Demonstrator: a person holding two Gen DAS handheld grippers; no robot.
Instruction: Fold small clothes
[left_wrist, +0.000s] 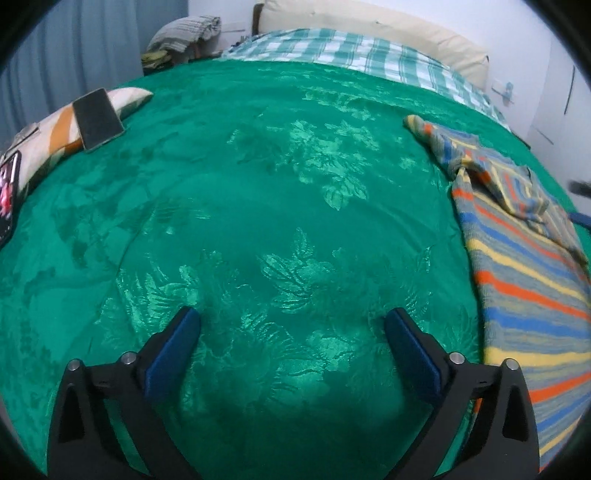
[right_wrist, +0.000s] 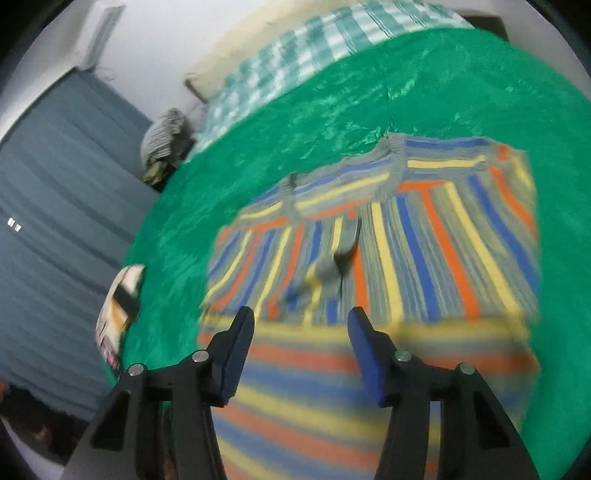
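Observation:
A small striped knit sweater (right_wrist: 406, 229) in grey, blue, yellow and orange lies on the green bedspread (right_wrist: 332, 92). In the left wrist view the sweater (left_wrist: 524, 266) lies at the right edge, with a sleeve folded over its body. My left gripper (left_wrist: 291, 325) is open and empty over bare bedspread (left_wrist: 258, 184), left of the sweater. My right gripper (right_wrist: 301, 325) is open and empty just above the sweater's near part. The right wrist view is motion-blurred.
A patterned pillow (left_wrist: 55, 129) with a phone (left_wrist: 98, 118) on it lies at the bed's left edge, beside a second device (left_wrist: 7, 192). A checked sheet (left_wrist: 351, 51) and cream headboard cushion (left_wrist: 369, 26) are at the far end. A clothes pile (left_wrist: 184, 33) and blue curtains (right_wrist: 55, 221) are beyond.

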